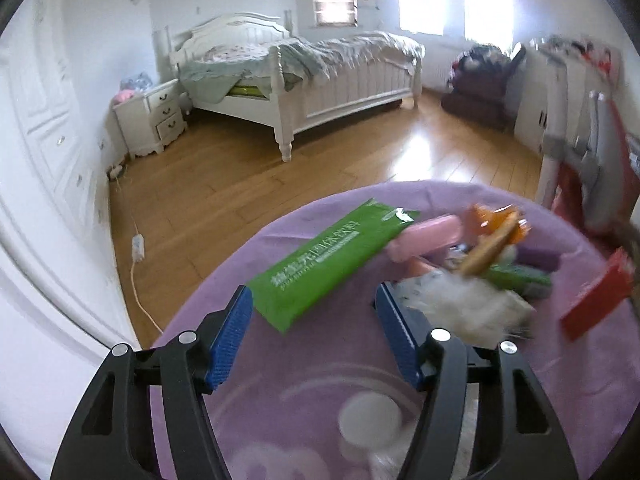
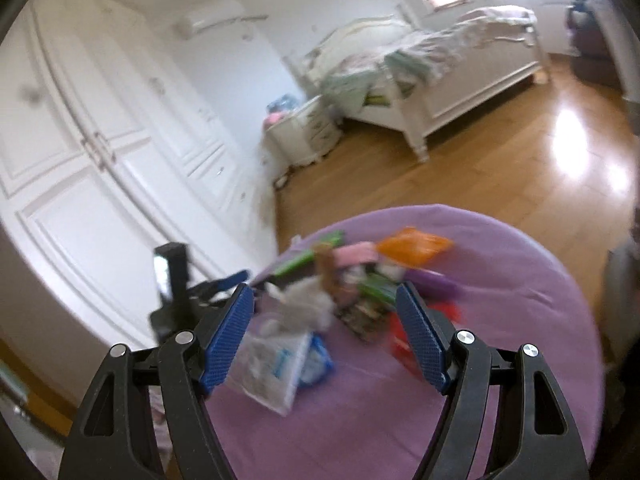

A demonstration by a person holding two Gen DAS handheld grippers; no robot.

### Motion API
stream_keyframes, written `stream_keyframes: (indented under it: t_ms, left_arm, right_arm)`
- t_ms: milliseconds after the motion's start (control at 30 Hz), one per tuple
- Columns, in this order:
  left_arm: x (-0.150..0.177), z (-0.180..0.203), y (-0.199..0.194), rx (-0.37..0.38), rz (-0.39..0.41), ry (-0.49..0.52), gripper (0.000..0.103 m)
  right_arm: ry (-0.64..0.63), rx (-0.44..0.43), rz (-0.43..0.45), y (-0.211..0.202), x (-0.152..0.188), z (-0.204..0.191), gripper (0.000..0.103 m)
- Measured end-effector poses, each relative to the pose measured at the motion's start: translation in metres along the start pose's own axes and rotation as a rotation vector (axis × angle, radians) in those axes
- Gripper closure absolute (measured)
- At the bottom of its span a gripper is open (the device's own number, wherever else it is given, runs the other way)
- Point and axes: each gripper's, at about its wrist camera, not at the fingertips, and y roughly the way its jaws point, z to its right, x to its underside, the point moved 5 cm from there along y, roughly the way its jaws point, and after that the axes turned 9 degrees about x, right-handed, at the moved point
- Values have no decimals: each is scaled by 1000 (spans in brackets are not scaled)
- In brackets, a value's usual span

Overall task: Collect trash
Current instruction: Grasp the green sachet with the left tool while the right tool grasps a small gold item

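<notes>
I see white Chinese lettering on the green packet (image 1: 328, 264), too blurred for me to read. My left gripper (image 1: 314, 312) hangs spread over the purple table (image 1: 320, 380), the packet's near end between its fingers. My right gripper (image 2: 325, 312) is spread too, tilted over the trash pile (image 2: 360, 280), a clear plastic bag (image 2: 276, 364) by its left finger. The table edge curves beyond the pile, with open wooden floor (image 1: 224, 184) past it.

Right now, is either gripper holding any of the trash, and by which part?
Nothing is held. The left gripper and the right gripper are both open above the trash pile on the purple cloth.
</notes>
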Motion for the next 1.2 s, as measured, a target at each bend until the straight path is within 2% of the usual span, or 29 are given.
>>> stream_keyframes:
  t_ms: [133, 200, 233, 333, 367, 433, 467, 533, 567, 600, 700, 800, 867, 900, 967, 1000, 1033, 1067, 1133, 1200]
  left_arm:
    - [-3, -5, 22, -19, -33, 58, 39]
    - [-5, -13, 36, -44, -56, 76, 41]
    - [-6, -17, 41, -43, -66, 74, 50]
    - [-7, -19, 53, -30, -109, 65, 63]
    - [-7, -19, 54, -30, -111, 69, 64]
    - [-5, -16, 51, -23, -112, 76, 74]
    - [-4, -15, 50, -16, -117, 74, 79]
    - [-3, -13, 49, 9, -130, 60, 98]
    - [-2, -11, 49, 23, -136, 54, 102]
    - [-1, -10, 48, 43, -139, 44, 102]
    - [7, -7, 42, 129, -137, -10, 102]
    - [5, -8, 19, 168, -76, -48, 101]
    - [-1, -8, 7, 170, -24, -40, 96]
    - [-4, -8, 2, 142, -6, -15, 92]
    - [-9, -10, 3, 28, -14, 51, 53]
    - [-13, -12, 6, -6, -26, 75, 13]
    - [-18, -12, 7, -15, -8, 108, 6]
    - [-21, -10, 10, 17, 3, 140, 5]
    - [-25, -10, 25, 41, -46, 185, 6]
    - [-27, -13, 43, 9, -99, 219, 6]
  right_arm:
    - [-28, 27, -44, 49, -16, -27, 34]
    - [-44, 91, -83, 82, -20, -31, 34]
    - [-43, 101, -107, 94, -19, -30, 34]
    - [-31, 162, -166, 134, -17, -22, 35]
    - [-31, 171, -177, 141, -16, -20, 38]
    - [-32, 177, -217, 158, -13, -15, 59]
    - [-33, 177, -231, 162, -12, -14, 65]
    - [-26, 165, -234, 160, -9, -12, 84]
    - [-23, 155, -223, 155, -7, -12, 86]
    - [-19, 144, -206, 147, -7, -12, 90]
    - [-7, 122, -148, 115, -9, -10, 90]
    - [3, 99, -90, 75, -13, -8, 90]
    - [13, 78, -63, 47, -11, -5, 90]
    - [18, 69, -55, 38, -12, -4, 90]
    - [35, 44, -43, 18, -10, 1, 90]
    - [45, 36, -39, 12, -8, 2, 90]
    - [51, 31, -37, 6, -6, 1, 90]
    - [56, 23, -35, -2, -2, 3, 90]
    - [63, 14, -33, -11, 5, 3, 90]
    - [76, -2, -41, -16, 12, 2, 90]
